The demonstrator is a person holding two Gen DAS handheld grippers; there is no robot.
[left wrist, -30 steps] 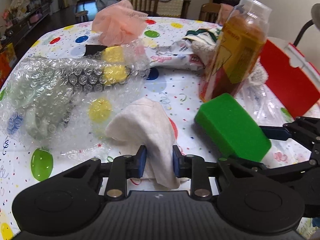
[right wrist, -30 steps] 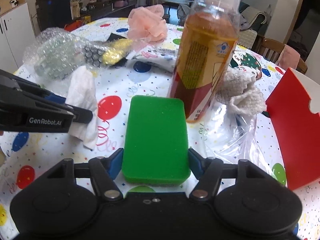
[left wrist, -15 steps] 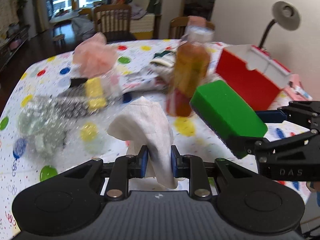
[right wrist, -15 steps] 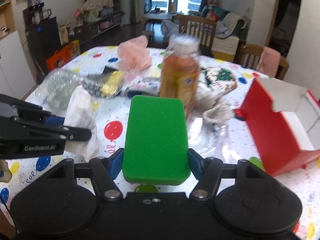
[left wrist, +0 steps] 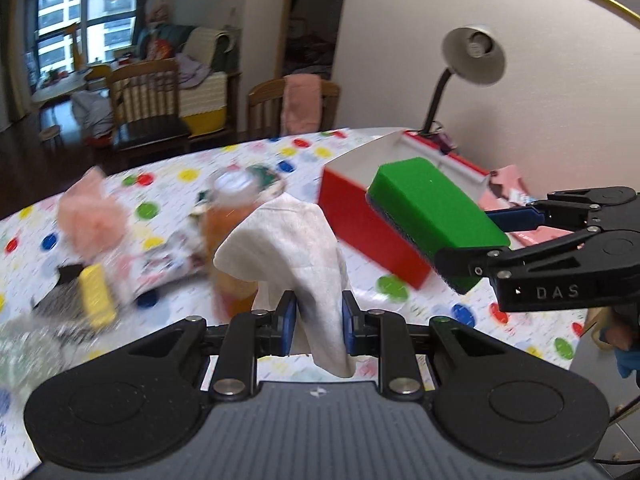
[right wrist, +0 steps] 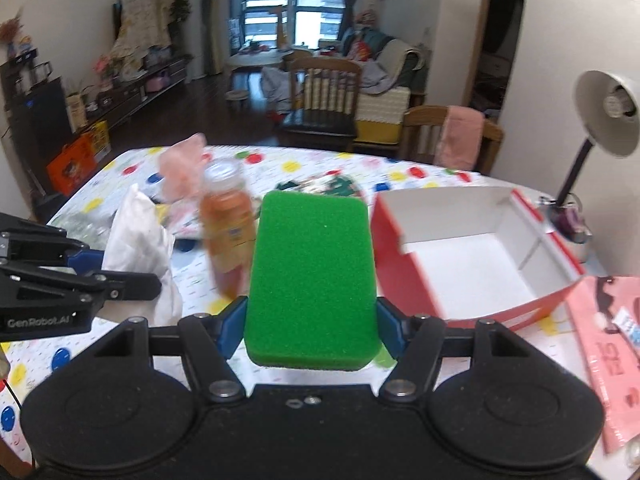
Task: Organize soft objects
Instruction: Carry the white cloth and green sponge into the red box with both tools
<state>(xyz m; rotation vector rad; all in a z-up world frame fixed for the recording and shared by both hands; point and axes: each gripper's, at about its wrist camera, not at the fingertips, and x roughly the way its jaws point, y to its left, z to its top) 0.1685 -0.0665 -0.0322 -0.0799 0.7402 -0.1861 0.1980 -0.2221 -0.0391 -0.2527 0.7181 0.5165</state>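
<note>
Currently the right gripper (right wrist: 312,322) has its fingers closed on the two long sides of the green sponge (right wrist: 314,276), which sits lifted off the table at lower centre of the right wrist view, just left of the red box (right wrist: 404,268). Judged from its foam texture, the sponge is light and compressible; a hold across the near end, as shown, should carry it, though a hard squeeze would deform it. It is a rounded rectangular block, bright green on top with a thin dark layer along its underside in the left wrist view (left wrist: 436,216). The left gripper (left wrist: 319,318) has its fingers pinched on the white cloth (left wrist: 296,240), which stands in a crumpled peak above the fingers at centre frame with a loose tail hanging below them. The cloth appears limp and very light; gripping a gathered fold should keep it from slipping. The box, open with a white interior and a divider near its far end, lies at right of centre; it is probably the destination. Behind the cloth, a bottle of amber liquid (left wrist: 232,248) stands on the spotted tablecloth (left wrist: 400,300), motion-blurred
</note>
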